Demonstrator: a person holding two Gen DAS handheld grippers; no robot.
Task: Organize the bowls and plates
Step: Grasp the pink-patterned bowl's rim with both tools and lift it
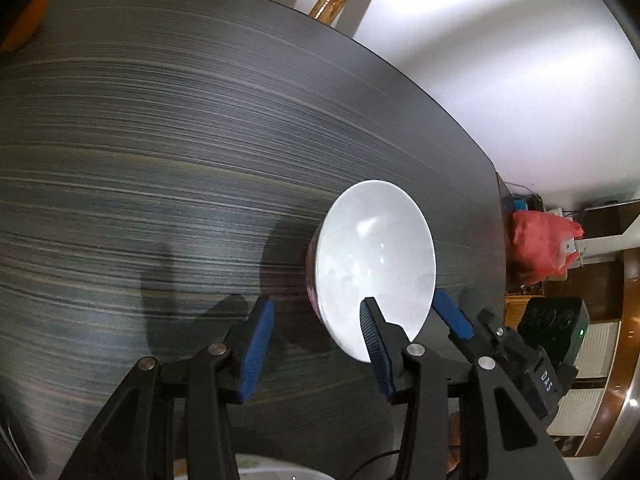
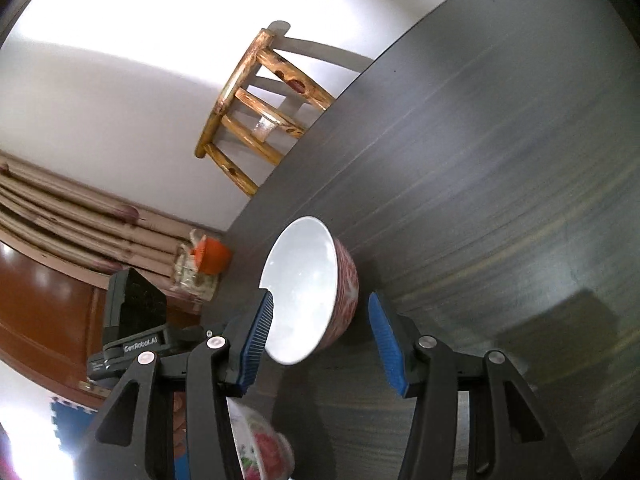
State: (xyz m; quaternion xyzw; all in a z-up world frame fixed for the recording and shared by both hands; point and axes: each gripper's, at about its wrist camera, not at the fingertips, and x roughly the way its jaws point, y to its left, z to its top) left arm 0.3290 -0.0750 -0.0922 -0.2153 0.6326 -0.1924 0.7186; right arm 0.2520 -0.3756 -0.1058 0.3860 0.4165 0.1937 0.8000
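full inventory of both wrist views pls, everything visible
white ceramic bowl with red patterned outside: 1, on the table near its edge, between both claws' open fingers
floral white bowl with pink flowers: 1, below the right claw, partly hidden
dark streaked wood-grain table: 1, fills most of both views
varnished wooden chair: 1, behind the table against the white wall
red plastic bag: 1, on the floor beyond the table
orange round object: 1, beside the table; unclear what
left claw: black, blue pads, open
right claw: same, open
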